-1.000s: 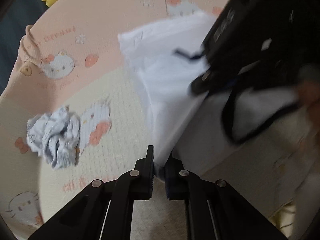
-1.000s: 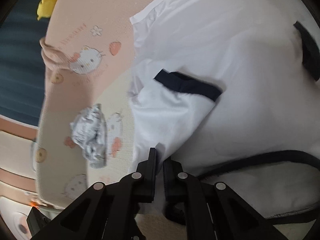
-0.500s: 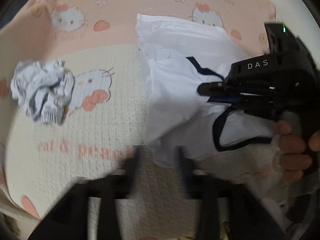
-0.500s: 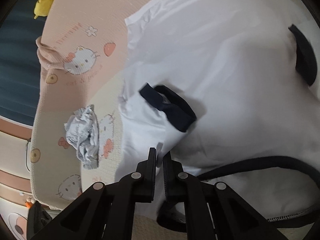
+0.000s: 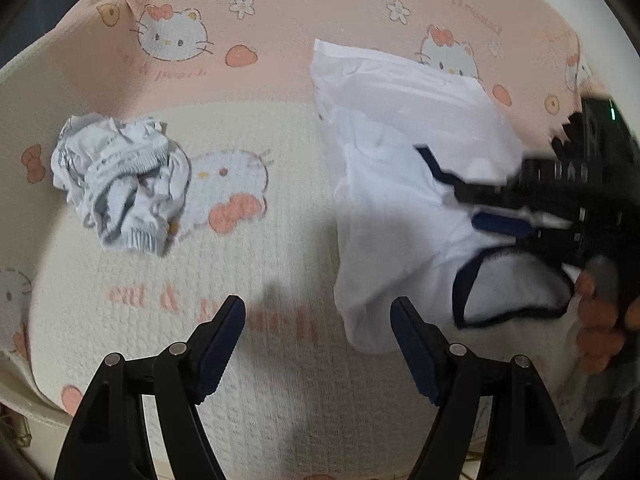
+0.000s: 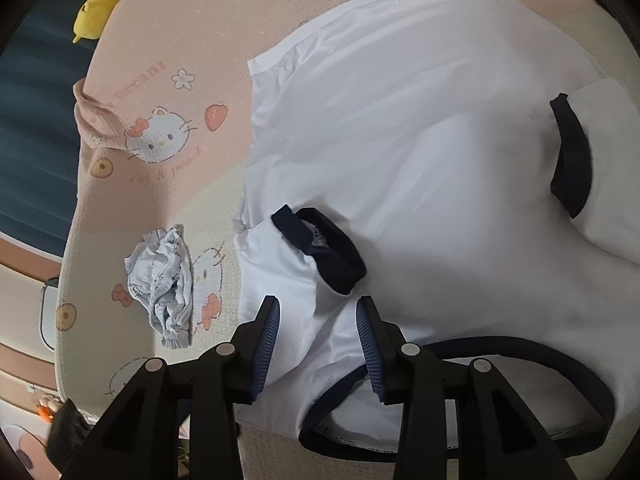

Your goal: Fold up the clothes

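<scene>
Pink cartoon-cat blanket (image 5: 280, 20) lettered "eat &", under white navy-trimmed shirt (image 6: 420, 140).

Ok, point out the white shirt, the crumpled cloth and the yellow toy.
white shirt (image 6: 420, 120), right wrist view, on its back panel.
crumpled cloth (image 5: 120, 184), left wrist view, on its middle.
yellow toy (image 6: 98, 8), right wrist view, on its body.
</scene>
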The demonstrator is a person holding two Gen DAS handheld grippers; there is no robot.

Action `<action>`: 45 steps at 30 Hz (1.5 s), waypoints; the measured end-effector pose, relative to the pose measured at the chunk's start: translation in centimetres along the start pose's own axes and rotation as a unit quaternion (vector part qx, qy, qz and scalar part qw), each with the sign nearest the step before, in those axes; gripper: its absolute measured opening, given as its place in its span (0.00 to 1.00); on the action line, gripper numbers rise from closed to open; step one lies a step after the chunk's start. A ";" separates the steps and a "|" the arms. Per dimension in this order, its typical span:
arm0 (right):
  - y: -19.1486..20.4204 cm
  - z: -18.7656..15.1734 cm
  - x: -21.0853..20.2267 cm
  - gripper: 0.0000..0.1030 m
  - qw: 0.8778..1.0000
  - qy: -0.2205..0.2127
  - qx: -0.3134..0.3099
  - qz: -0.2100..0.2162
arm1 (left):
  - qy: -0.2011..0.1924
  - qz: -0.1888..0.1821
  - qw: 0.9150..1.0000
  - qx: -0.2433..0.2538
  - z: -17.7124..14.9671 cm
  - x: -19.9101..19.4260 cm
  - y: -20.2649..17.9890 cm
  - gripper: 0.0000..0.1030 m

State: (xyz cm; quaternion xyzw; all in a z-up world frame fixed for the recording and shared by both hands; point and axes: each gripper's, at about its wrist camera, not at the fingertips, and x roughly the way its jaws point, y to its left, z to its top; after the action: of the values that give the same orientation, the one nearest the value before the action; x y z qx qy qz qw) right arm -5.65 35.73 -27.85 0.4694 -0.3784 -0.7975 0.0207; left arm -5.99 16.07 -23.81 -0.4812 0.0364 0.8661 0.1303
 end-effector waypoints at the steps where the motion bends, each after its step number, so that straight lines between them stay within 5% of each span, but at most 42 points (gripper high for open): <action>1: -0.1 0.1 0.0 0.38 1.000 0.000 0.000 -0.002 | -0.002 -0.003 1.000 -0.001 0.9 0.0 0.2 0.72; 14: 0.6 1.0 0.8 0.38 0.997 -0.014 -0.051 -0.051 | 0.038 -0.061 0.997 0.003 10.9 4.5 1.6 0.72; 22: 1.3 0.9 1.3 0.38 0.994 -0.016 -0.080 -0.071 | 0.090 -0.072 0.993 0.023 13.5 8.8 1.0 0.71; 27: 1.4 0.6 1.3 0.38 0.994 -0.023 -0.085 -0.070 | 0.147 -0.127 0.980 -0.048 15.1 11.6 2.1 0.70; 30: 1.6 0.3 1.2 0.38 0.994 -0.029 -0.087 -0.065 | 0.172 -0.149 0.972 -0.054 15.5 12.6 1.7 0.58; 32: 1.7 0.1 1.2 0.38 0.994 -0.034 -0.087 -0.062 | 0.173 -0.129 0.975 -0.044 15.7 12.9 1.3 0.42; 38: 2.6 -0.3 1.4 0.33 0.987 -0.058 -0.120 -0.094 | 0.168 -0.102 0.980 -0.044 15.0 13.2 1.0 0.26; 40: 3.1 -0.4 1.5 0.12 0.982 -0.067 -0.136 -0.113 | 0.157 -0.088 0.983 -0.045 15.0 13.1 1.3 0.25; 45: 2.5 0.2 2.0 0.08 0.982 -0.064 -0.124 -0.127 | 0.155 -0.093 0.980 -0.084 14.7 12.9 2.8 0.25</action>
State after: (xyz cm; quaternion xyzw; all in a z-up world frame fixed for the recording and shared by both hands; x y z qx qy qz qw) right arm -7.79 33.27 -27.71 0.4557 -0.2147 -0.8626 -0.0468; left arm -25.39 18.62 -27.02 -0.6205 -0.0612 0.7648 0.1619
